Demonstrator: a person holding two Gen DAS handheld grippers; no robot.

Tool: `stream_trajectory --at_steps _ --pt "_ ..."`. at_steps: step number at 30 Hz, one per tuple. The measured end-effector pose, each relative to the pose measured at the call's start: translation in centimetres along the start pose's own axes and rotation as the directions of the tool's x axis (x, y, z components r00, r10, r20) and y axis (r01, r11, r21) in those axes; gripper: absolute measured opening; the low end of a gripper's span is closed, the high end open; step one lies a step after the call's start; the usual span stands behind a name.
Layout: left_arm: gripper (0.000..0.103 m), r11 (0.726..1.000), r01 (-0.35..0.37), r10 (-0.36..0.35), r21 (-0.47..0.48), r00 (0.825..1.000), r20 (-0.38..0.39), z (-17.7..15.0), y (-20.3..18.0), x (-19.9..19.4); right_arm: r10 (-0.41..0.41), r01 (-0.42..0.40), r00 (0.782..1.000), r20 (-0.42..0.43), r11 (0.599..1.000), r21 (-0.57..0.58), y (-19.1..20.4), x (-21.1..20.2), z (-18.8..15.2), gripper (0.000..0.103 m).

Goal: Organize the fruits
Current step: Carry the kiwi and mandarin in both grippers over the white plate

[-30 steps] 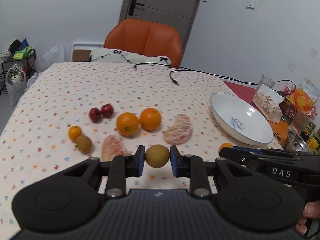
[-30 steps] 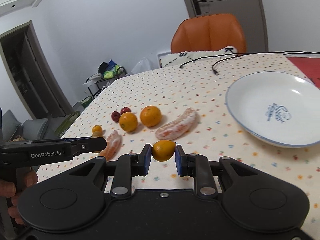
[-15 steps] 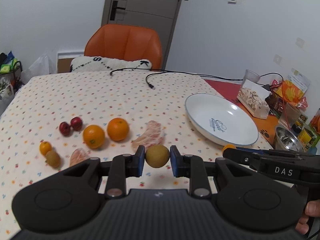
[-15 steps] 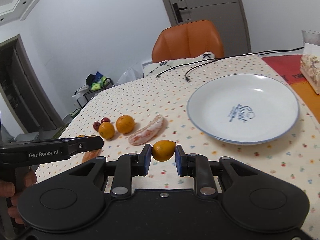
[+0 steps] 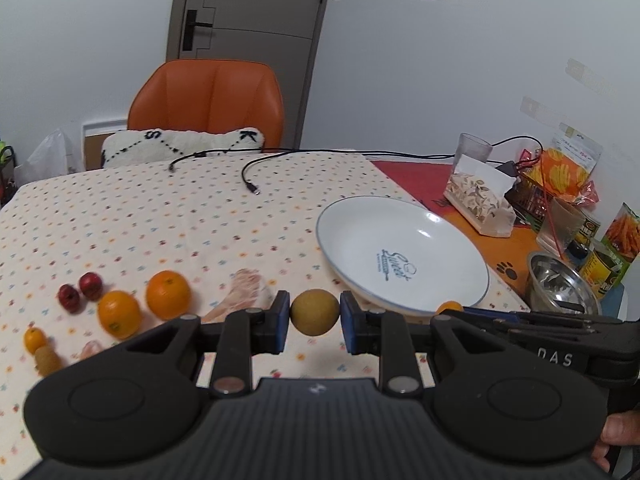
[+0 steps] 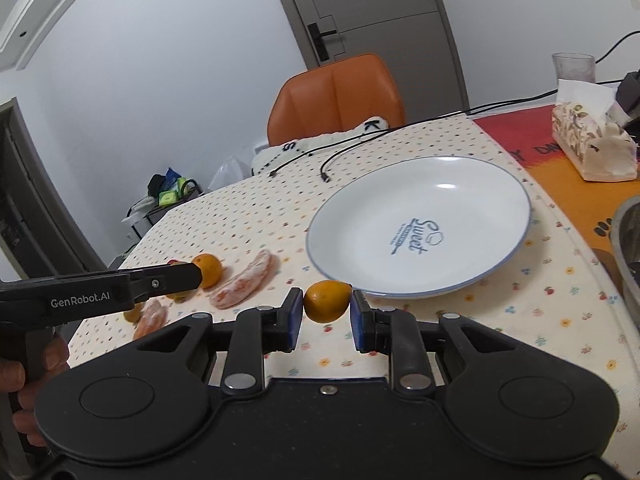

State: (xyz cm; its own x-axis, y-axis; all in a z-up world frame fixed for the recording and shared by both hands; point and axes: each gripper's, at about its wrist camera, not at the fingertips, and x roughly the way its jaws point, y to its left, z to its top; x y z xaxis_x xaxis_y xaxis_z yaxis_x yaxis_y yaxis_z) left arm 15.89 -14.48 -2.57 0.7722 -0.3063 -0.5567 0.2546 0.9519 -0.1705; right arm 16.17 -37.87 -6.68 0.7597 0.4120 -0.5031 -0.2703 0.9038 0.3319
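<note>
Both my grippers now hang nearer the white plate (image 6: pixel 516 248) than a second ago: left gripper (image 5: pixel 315 312) clamps a brown kiwi (image 5: pixel 315 313), right gripper (image 6: pixel 327 301) pinches a small orange (image 6: pixel 327 301).

The tablecloth (image 5: pixel 160 216) is cream with small coloured dots. The plate (image 6: pixel 460 216) is white, blue-rimmed. The chair (image 5: pixel 208 100) is orange.

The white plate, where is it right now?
In the right wrist view the white plate sits empty on the dotted cloth, just beyond the small orange held in the right gripper.
</note>
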Motion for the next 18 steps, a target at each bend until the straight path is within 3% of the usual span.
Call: stream_trajectory --at_steps 18 --pt "0.025 0.998 0.035 -0.033 0.046 0.998 -0.054 1.6 -3.3 5.4 -0.062 0.06 0.998 0.026 0.997 0.042 -3.8 1.5 1.2 0.024"
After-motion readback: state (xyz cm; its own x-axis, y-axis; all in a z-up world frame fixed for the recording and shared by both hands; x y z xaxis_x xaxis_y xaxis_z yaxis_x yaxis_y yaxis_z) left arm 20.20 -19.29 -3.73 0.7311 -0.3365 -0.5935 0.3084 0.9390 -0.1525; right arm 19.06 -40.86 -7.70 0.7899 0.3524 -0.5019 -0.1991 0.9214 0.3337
